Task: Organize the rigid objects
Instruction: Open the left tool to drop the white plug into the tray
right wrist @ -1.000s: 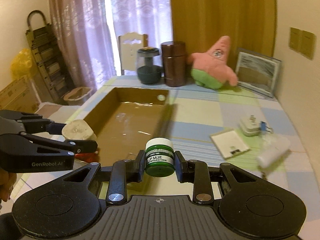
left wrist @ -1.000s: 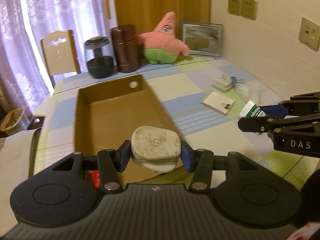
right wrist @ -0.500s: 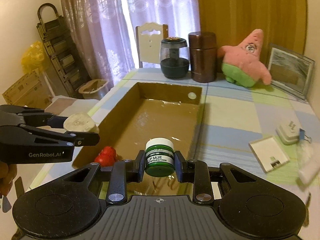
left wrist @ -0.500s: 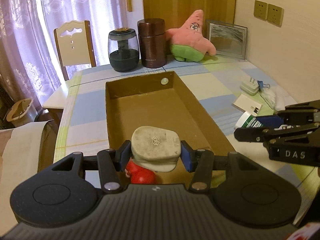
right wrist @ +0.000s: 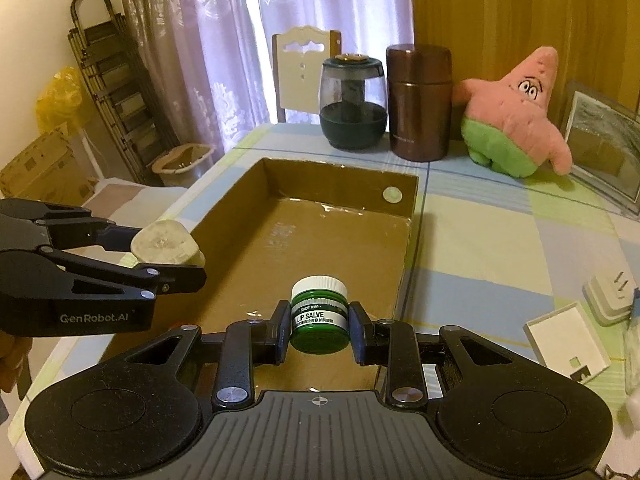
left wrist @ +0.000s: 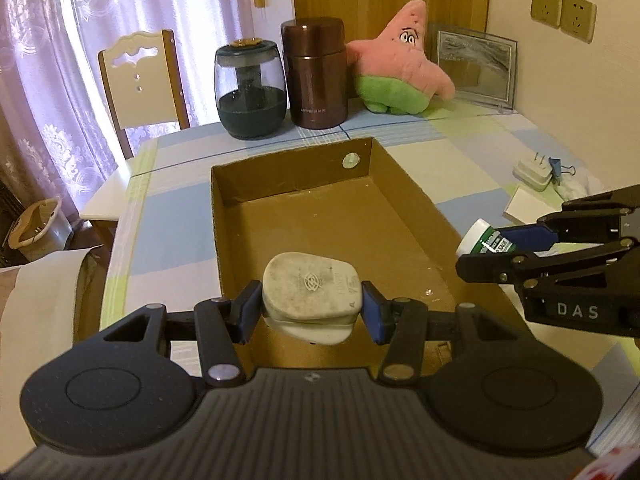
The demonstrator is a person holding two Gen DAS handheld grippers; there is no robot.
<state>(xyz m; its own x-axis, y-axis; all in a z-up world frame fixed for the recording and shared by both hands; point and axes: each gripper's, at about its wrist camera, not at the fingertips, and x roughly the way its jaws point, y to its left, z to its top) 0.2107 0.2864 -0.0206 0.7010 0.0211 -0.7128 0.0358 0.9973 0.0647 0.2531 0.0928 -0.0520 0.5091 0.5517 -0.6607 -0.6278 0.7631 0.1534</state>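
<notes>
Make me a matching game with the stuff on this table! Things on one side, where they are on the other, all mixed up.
Things:
1. lip salve jar
2. white plug
3. plush star
4. box

Places:
A. back of the table, beside the brown flask
B. in the left gripper
C. middle of the table, open on top
D. in the right gripper

Pairs: 1-D, 2-B, 3-A, 4-C
</notes>
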